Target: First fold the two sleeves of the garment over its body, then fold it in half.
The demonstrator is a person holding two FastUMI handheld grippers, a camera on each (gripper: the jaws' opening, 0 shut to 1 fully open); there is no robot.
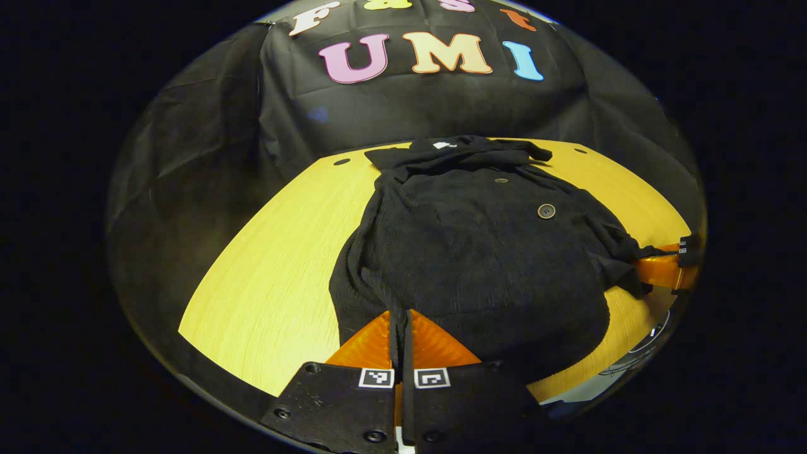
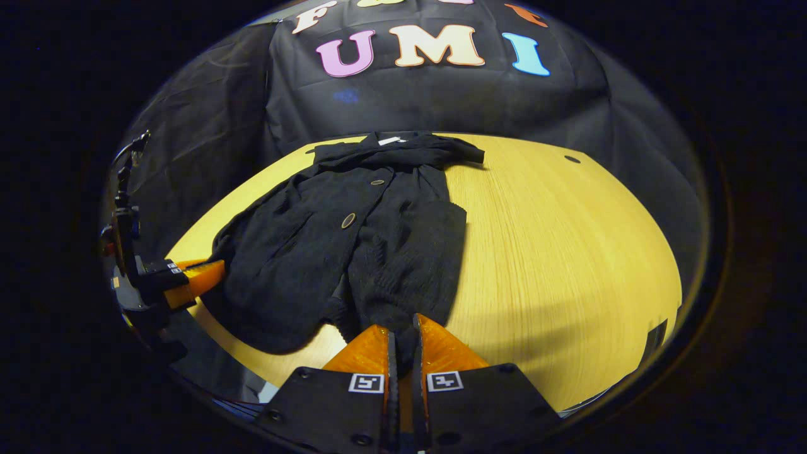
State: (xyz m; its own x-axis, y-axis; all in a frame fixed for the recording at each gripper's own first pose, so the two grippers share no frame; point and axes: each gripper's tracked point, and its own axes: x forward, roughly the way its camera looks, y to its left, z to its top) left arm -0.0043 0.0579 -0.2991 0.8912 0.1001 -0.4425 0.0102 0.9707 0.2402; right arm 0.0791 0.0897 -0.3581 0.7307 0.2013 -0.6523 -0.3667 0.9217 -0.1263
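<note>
Left gripper (image 1: 403, 328): we see its fingers drawn almost together, nipping a thin fold of the garment's (image 1: 479, 252) near edge between them. Right gripper (image 2: 403, 334): fingers likewise narrow, pinching a bunched bit of dark fabric at the hem on the other side. In the left gripper view the right gripper appears at the far right, at a corner of the cloth; in the right gripper view the left gripper appears at the far left, at the opposite corner.

The garment, a dark knitted cardigan with buttons (image 1: 546, 211), lies on the yellow wooden table (image 1: 277, 265), collar toward the booth wall, hem toward us. Both sleeves look already laid over the body.

We judge the knit soft, limp and light, with no stiffness: it will sag and stretch between holds. The two hem corners are the sensible grips for carrying the hem up to the collar.
</note>
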